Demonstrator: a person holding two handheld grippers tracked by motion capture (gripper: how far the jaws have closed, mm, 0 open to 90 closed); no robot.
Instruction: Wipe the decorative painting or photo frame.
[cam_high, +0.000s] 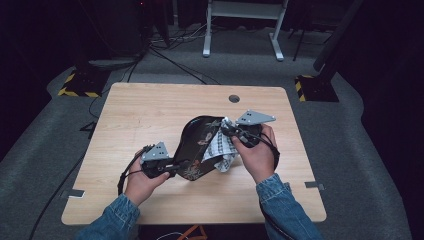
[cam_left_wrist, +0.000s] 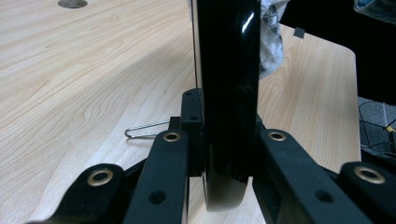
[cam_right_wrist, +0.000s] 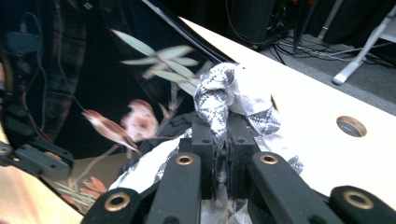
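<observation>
A glossy black tray (cam_high: 192, 135) painted with flowers and a bird stands tilted up on its edge at the middle of the wooden table (cam_high: 150, 110). My left gripper (cam_high: 175, 164) is shut on the tray's near rim (cam_left_wrist: 226, 93), which rises between the jaws (cam_left_wrist: 224, 126). My right gripper (cam_high: 229, 131) is shut on a black-and-white patterned cloth (cam_high: 220, 150), holding it against the tray's painted face (cam_right_wrist: 93, 70). The bunched cloth (cam_right_wrist: 219, 93) sticks up from my right gripper (cam_right_wrist: 219, 140). In the left gripper view a corner of the cloth (cam_left_wrist: 271, 42) shows past the rim. The left gripper (cam_right_wrist: 37, 161) also appears at the tray's low edge.
A round cable hole (cam_high: 234, 98) sits near the table's far edge. A thin metal wire loop (cam_left_wrist: 144, 130) lies by the left jaw. On the floor beyond stand a white frame (cam_high: 240, 30), cables and two yellow-and-black striped bases (cam_high: 80, 85).
</observation>
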